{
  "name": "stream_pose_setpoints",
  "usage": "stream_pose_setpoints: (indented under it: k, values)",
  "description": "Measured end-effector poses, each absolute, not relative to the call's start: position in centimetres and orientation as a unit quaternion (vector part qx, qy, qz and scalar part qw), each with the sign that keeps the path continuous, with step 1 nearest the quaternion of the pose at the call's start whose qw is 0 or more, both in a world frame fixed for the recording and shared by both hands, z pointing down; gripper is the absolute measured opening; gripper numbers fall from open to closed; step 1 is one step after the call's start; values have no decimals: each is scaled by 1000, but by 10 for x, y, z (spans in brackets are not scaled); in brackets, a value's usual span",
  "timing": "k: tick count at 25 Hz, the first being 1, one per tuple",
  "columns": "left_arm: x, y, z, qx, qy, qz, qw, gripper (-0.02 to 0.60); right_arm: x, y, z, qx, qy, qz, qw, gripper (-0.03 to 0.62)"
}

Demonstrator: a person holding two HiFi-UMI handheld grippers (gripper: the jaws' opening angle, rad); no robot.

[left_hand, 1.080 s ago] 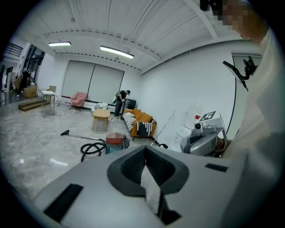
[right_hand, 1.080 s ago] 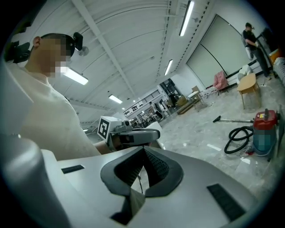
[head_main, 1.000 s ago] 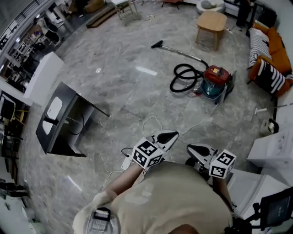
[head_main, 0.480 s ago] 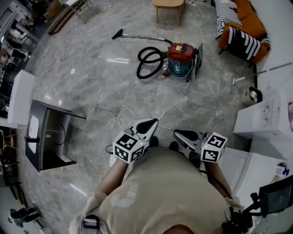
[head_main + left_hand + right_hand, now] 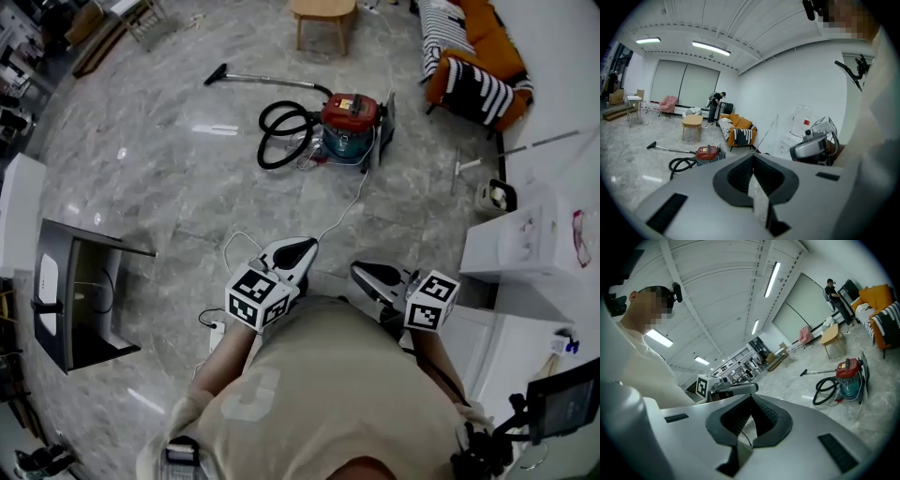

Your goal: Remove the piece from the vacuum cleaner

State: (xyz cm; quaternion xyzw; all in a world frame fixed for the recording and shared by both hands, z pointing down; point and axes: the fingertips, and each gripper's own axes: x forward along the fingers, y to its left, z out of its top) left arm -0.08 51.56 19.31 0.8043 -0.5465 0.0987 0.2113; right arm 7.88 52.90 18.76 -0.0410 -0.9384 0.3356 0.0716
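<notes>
The vacuum cleaner [image 5: 352, 127], a red and teal canister, stands on the marble floor far ahead of me. Its black hose [image 5: 279, 136] coils at its left, and a metal wand [image 5: 272, 82] runs out to a black floor nozzle [image 5: 217, 72]. My left gripper [image 5: 306, 247] and right gripper [image 5: 358, 271] are held close to my body, both shut and empty, well short of the machine. The vacuum cleaner [image 5: 707, 152] shows beyond the left gripper [image 5: 752, 157] in the left gripper view. In the right gripper view the vacuum cleaner [image 5: 848, 376] sits right of the right gripper [image 5: 751, 397].
A white power cord [image 5: 349, 204] trails from the vacuum toward a power strip [image 5: 216, 334] by my feet. A wooden table [image 5: 322, 11] and an orange sofa [image 5: 464, 61] stand beyond. A dark desk [image 5: 80, 291] is at left, white boxes [image 5: 520, 242] at right.
The vacuum cleaner has shifted left in the head view as I turn and step toward it. Both grippers keep the same shut pose in front of me.
</notes>
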Motion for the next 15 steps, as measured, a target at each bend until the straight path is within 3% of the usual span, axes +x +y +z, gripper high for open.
stream_pose_setpoints:
  k: [5,11,15]
  values:
    - [-60,515,186,804,-549,88,211,3,23,532,180,-45,-943,317,91,2]
    - [-133,521,175,807,-556,52,194,3,-17,523,171,-13,-925,378,47,2]
    - [-158,519,178,818,-540,38,196,3,-48,530,172,-3,-927,370,54,2]
